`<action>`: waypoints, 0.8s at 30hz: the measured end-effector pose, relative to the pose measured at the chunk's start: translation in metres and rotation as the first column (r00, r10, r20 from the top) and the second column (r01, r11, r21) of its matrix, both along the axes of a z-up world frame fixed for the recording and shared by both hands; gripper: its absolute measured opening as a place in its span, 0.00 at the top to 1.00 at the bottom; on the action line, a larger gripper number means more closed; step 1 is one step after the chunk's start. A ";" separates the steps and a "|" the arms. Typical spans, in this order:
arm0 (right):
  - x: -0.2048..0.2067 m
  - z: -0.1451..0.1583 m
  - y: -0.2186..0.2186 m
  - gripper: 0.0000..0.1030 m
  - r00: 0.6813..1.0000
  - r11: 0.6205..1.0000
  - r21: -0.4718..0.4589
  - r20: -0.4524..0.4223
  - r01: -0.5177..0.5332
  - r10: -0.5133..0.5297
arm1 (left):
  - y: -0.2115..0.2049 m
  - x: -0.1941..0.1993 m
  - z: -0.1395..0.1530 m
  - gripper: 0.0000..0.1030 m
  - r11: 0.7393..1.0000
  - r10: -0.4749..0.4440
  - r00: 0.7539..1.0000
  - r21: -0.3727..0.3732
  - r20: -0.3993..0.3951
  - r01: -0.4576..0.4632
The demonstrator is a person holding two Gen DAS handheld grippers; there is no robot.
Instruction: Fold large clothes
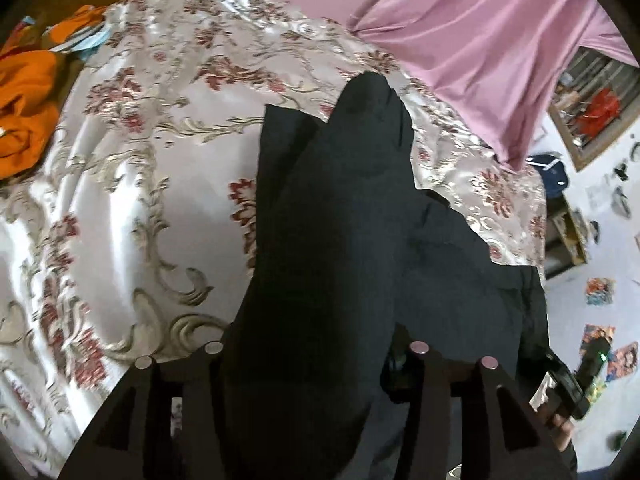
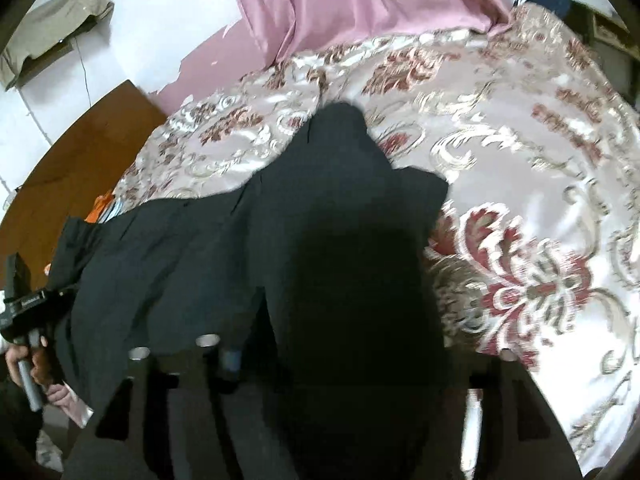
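A large black garment lies on the floral satin bedspread and is lifted at its near edge. My left gripper is shut on the black garment, whose cloth bunches between its fingers and hides the tips. In the right wrist view the same garment drapes over my right gripper, which is shut on its edge. The left gripper's handle shows at the far left of the right wrist view; the right gripper's body shows at the right of the left wrist view.
Orange clothes lie at the bed's left end by a brown headboard. A pink curtain hangs behind the bed. A shelf and clutter stand on the floor to the right.
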State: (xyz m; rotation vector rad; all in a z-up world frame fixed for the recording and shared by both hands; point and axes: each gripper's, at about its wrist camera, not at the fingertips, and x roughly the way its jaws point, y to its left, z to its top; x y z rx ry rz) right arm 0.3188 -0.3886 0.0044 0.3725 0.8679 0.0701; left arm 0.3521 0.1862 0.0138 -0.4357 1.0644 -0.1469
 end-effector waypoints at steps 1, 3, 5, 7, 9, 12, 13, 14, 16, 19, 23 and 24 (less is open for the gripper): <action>-0.004 0.005 -0.001 0.18 1.000 1.000 -0.008 0.018 0.007 -0.006 | 0.001 -0.001 0.001 0.45 1.000 0.014 1.000 0.015 0.002 -0.014; -0.014 0.017 0.001 0.08 0.998 0.999 -0.044 0.064 0.025 -0.022 | -0.002 -0.012 0.014 0.26 0.996 0.048 0.997 0.070 0.055 -0.052; -0.023 0.029 0.003 0.08 0.994 0.997 -0.072 0.102 0.031 -0.023 | -0.009 -0.028 0.030 0.23 0.989 0.064 0.989 0.126 0.134 -0.081; -0.031 0.044 0.007 0.08 0.990 0.995 -0.095 0.137 0.033 -0.020 | -0.015 -0.041 0.042 0.18 0.984 0.062 0.981 0.154 0.182 -0.091; -0.046 0.059 0.008 0.07 0.984 0.993 -0.115 0.178 0.035 -0.014 | -0.022 -0.055 0.052 0.15 0.980 0.054 0.975 0.175 0.216 -0.093; -0.067 0.075 0.016 0.07 0.974 0.994 -0.102 0.227 0.038 -0.014 | -0.033 -0.082 0.067 0.10 0.982 0.023 0.960 0.171 0.280 -0.073; -0.073 0.078 0.018 0.07 0.971 0.995 -0.089 0.239 0.037 -0.015 | -0.036 -0.092 0.071 0.08 0.984 0.016 0.952 0.165 0.305 -0.069; -0.078 0.081 0.022 0.07 0.969 0.996 -0.082 0.248 0.037 -0.016 | -0.039 -0.102 0.076 0.05 0.984 0.014 0.946 0.163 0.323 -0.070; -0.092 0.089 0.030 0.07 0.963 0.996 -0.082 0.271 0.034 -0.011 | -0.045 -0.118 0.082 0.04 0.984 0.011 0.936 0.164 0.352 -0.073; -0.110 0.099 0.044 0.07 0.950 0.994 -0.102 0.313 0.026 0.007 | -0.055 -0.144 0.092 0.01 0.982 -0.009 0.915 0.175 0.403 -0.068; -0.137 0.113 0.064 0.06 0.925 0.991 -0.137 0.378 0.008 0.045 | -0.070 -0.181 0.107 0.00 0.968 -0.055 0.877 0.241 0.477 -0.070; -0.142 0.116 0.069 0.06 0.920 0.990 -0.140 0.388 0.005 0.051 | -0.073 -0.188 0.110 0.00 0.965 -0.062 0.870 0.252 0.489 -0.072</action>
